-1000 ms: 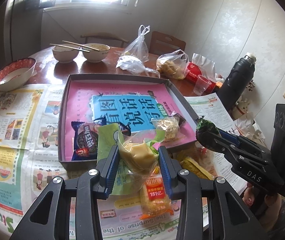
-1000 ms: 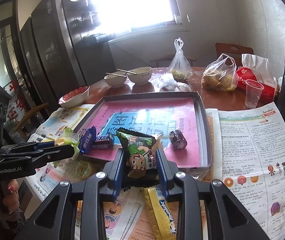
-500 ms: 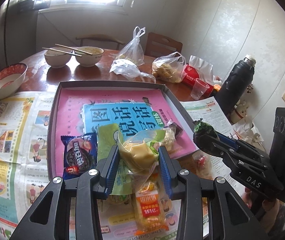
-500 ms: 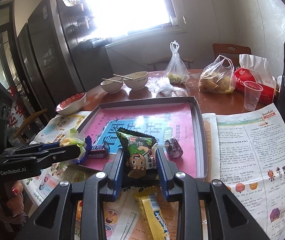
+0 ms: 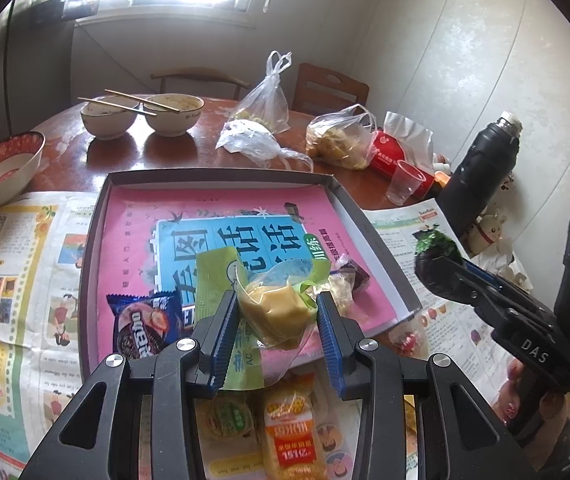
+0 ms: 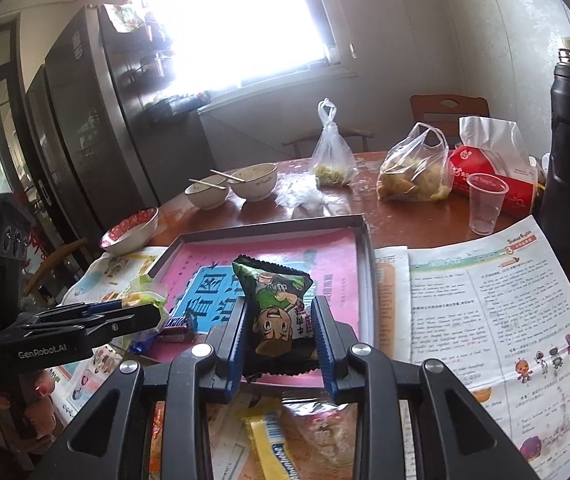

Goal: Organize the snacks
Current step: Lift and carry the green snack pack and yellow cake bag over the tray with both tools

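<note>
- The left gripper point(image 5: 277, 316) is clamped on a yellow cake point(image 5: 275, 314) in a clear-and-green wrapper, held above the near edge of the box point(image 5: 221, 178).
- The right gripper point(image 6: 279, 332) is clamped on a green cartoon packet point(image 6: 275, 304), also lifted over the box's near edge.
- Over the last second both grippers have moved forward: the box now sits closer and fills more of each view, and the held snacks hang over its pink floor rather than over the newspaper point(image 6: 485, 312).
- Judging from that, both snacks are about to be dropped into the box; release has not happened yet.
- Already in the box: an Oreo pack point(image 5: 145, 326) at its near left corner, a flat green wrapper point(image 5: 215, 276) beside it, and a dark purple sweet point(image 5: 355, 276) toward its right wall.
- Outside the box, just in front of its near wall, an orange biscuit pack point(image 5: 291, 436) and a yellow bar point(image 6: 271, 440) wait on the newspaper, so more trips seem needed.
</note>
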A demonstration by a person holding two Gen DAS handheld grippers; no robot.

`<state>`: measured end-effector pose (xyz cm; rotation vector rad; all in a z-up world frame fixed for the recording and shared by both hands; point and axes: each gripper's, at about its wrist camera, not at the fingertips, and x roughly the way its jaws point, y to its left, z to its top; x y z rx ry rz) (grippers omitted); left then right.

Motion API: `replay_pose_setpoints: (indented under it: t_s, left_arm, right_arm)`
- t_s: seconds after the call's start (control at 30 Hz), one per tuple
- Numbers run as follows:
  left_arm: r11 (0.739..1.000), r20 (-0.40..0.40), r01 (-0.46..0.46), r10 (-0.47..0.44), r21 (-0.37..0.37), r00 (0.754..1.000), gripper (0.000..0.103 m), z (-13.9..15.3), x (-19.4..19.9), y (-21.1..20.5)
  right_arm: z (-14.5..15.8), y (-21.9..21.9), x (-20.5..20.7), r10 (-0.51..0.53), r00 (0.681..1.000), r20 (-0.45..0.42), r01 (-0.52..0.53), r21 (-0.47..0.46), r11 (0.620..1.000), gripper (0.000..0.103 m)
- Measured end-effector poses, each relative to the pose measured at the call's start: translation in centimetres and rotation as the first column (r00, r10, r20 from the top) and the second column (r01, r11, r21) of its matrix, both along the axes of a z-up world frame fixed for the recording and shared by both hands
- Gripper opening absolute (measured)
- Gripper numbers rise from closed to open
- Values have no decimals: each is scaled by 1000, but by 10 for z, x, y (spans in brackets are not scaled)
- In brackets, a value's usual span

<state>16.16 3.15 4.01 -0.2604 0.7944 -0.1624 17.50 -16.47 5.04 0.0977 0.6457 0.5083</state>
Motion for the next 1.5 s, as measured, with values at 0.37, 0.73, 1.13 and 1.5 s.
replay_pose_setpoints:
  t_s: [0.37, 0.73, 1.13, 1.5]
  left_arm:
    - [1000, -49, 4, -4, 6, 999, 40, -20, 19, -6]
    - [1000, -80, 13, -12, 6, 997, 41, -32, 28, -12]
    - [1000, -87, 15, -13, 15, 996, 41, -37, 30, -13]
    - [999, -97, 33, -30, 21, 995, 41, -42, 32, -19]
  right_arm:
    - [-13, -6, 20, -10, 999, -35, 10, 12, 1000, 32]
    - [-30, -5, 29, -23, 997, -76, 23, 6, 1000, 32]
    - [-39, -1, 33, -32, 995, -97, 30, -19, 999, 32]
    - [-46, 0, 36, -50, 992, -114, 44, -51, 998, 26]
